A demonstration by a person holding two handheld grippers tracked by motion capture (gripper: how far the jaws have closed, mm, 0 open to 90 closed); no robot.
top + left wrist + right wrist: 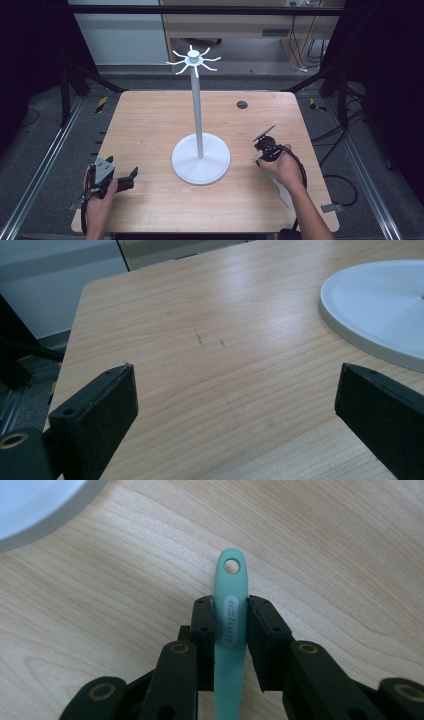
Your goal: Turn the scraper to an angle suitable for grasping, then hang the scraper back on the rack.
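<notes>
Pale green handle [231, 625] with a hole at its tip, some flat utensil, lies on the wooden table [150, 130] near the front right edge, just right of the white stand's round base [201, 162]. Its pale blade end [282, 192] shows under the person's right forearm. The right gripper [231, 611] has both black jaws pressed against the handle's sides, narrow, tip poking out beyond them. The jaws sit low over the tabletop.

The left gripper [235, 390] rests at the front left of the table, jaws wide apart, bare wood between them. The stand's pole [198, 107] rises upright to a ring of hooks [193, 60].
</notes>
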